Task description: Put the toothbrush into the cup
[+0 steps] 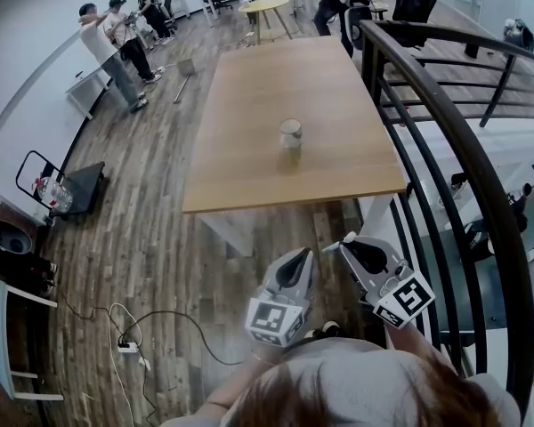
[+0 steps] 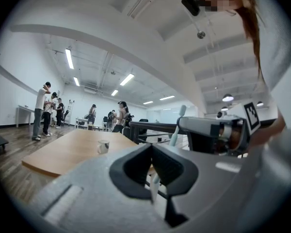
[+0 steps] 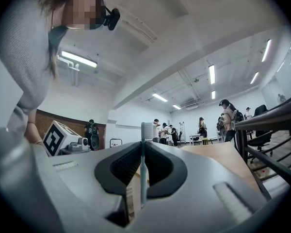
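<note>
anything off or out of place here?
Nothing stands out. The cup stands upright on the table, nothing spilled, and the toothbrush sits straight in the right hand-held gripper. Loose cables lie on the floor.

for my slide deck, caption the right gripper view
Right gripper, fingers shut on a pale plastic toothbrush held upright, light wooden table ahead.

A long, rectangular table [image 1: 249, 149] with a light wooden top. One small, pale cup [image 1: 290, 135] stands upright on it, about midway between the left and right edges and somewhat closer to the near edge.
</note>
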